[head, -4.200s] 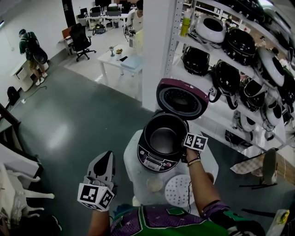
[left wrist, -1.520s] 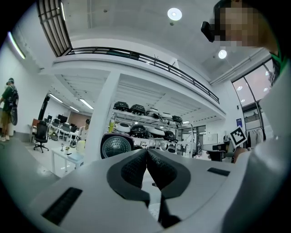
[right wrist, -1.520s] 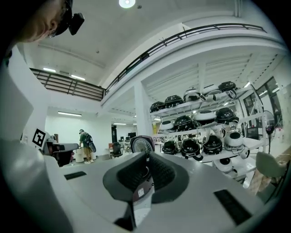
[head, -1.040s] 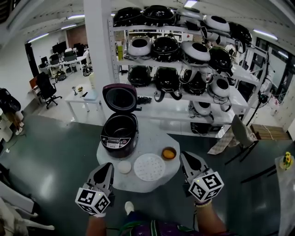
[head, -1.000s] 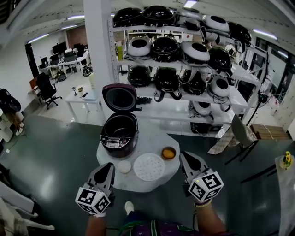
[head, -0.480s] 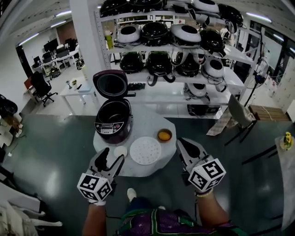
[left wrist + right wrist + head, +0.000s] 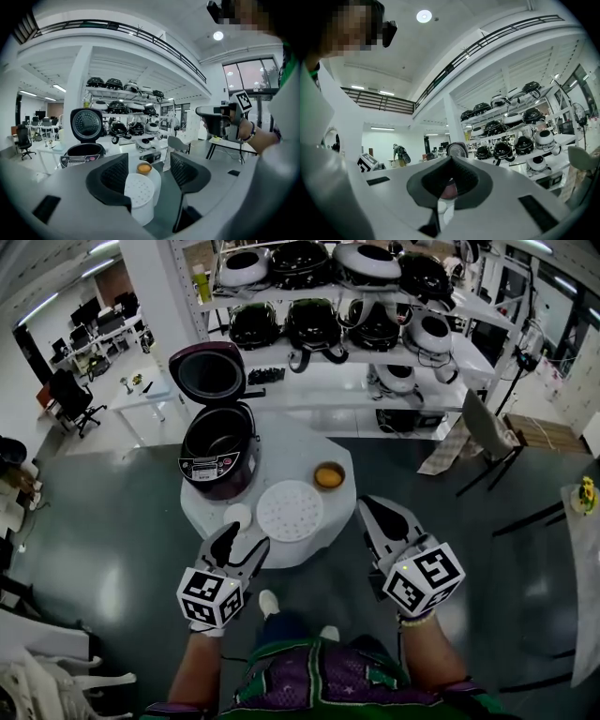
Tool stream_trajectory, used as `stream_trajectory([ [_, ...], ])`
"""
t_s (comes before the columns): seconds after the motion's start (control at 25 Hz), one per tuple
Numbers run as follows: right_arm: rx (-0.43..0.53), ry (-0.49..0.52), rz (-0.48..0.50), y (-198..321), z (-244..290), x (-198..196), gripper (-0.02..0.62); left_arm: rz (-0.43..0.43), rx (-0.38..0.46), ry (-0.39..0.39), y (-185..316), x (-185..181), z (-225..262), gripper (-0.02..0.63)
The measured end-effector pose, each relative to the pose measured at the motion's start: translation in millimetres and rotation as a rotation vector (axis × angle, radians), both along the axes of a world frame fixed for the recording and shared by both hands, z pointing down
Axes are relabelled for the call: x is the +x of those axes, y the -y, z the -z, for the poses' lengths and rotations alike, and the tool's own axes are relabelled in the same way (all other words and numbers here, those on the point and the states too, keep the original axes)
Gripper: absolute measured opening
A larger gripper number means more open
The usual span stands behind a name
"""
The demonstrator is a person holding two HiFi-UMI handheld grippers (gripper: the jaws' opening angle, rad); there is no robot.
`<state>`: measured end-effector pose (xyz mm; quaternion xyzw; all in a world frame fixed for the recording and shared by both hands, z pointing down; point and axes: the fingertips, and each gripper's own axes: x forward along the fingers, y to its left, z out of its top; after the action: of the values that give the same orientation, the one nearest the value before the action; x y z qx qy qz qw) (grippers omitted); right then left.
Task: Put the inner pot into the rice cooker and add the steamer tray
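A small bowl [image 7: 329, 474] with orange contents stood on the round white surface [image 7: 295, 451], and a small white dish [image 7: 237, 516] lay near the surface's front-left edge. Behind, white shelving [image 7: 464, 357] carried rows of black and white cookers [image 7: 313, 322]. A white pillar [image 7: 155, 296], a black office chair [image 7: 67, 395] and a grey chair [image 7: 480, 432] stood on the dark glossy floor [image 7: 103, 521].

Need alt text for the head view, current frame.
Looking down at a small white table holding an open rice cooker, a white perforated steamer tray, a small white dish and an orange bowl. The left gripper, jaws just opened and empty, points toward the tray; the right gripper is shut near the table's edge. Shelves of rice cookers stand behind.
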<state>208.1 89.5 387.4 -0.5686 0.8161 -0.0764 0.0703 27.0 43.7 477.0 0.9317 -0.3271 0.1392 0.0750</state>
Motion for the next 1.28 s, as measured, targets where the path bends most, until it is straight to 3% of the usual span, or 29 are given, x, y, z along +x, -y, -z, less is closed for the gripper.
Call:
stream_trajectory([
  [0.24, -0.039, 0.008, 0.004, 7, -22, 5, 0.005, -0.085, -0.021, 0.071, -3, 27, -34, 0.287],
  [0.92, -0.153, 0.011, -0.102, 17, -75, 50, 0.005, -0.246, -0.123, 0.234, 23, 81, -155, 0.264],
  [1.28, -0.207, 0.014, -0.135, 30, -92, 63, 0.005, -0.32, -0.084, 0.397, 50, 98, -221, 0.263],
])
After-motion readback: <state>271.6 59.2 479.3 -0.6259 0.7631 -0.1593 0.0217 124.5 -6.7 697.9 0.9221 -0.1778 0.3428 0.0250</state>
